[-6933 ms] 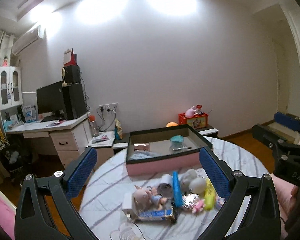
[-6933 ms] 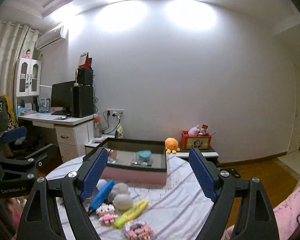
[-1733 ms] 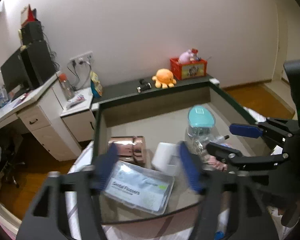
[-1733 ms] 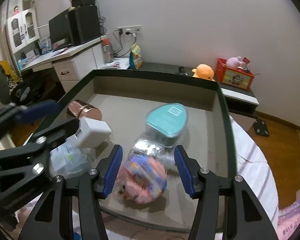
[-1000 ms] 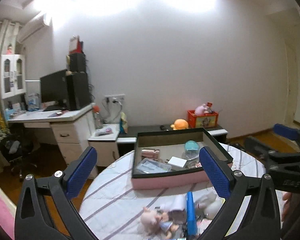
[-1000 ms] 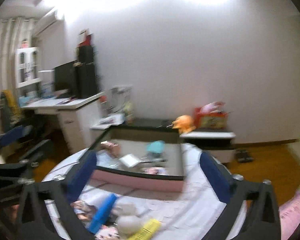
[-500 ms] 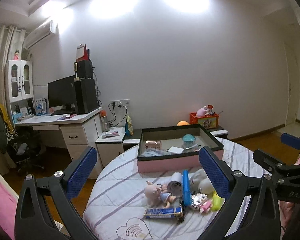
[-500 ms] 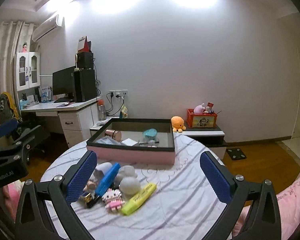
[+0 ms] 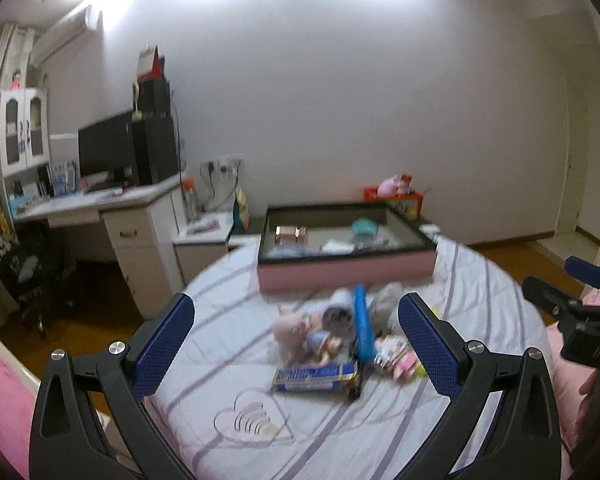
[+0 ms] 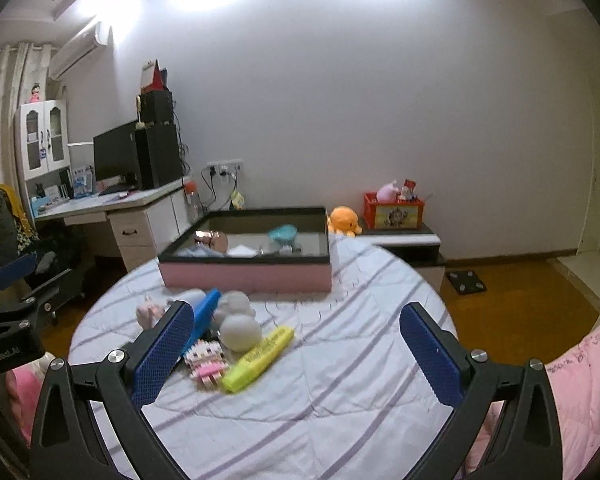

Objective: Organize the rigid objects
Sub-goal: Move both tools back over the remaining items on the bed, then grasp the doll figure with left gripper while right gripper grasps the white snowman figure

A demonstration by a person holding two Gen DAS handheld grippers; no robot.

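I've got both tongs spread wide and empty, left tongs [image 9: 296, 332] and right tongs [image 10: 296, 340] above the round table [image 10: 340, 392]. The toy pile [image 10: 220, 332] sits just in front of the pink box [image 10: 246, 270], touching nothing of mine.

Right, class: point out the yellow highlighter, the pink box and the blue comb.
yellow highlighter [image 10: 260, 354], right wrist view, middle of its barrel.
pink box [image 10: 246, 277], right wrist view, its front pink wall.
blue comb [image 9: 362, 328], left wrist view, midway along its length.
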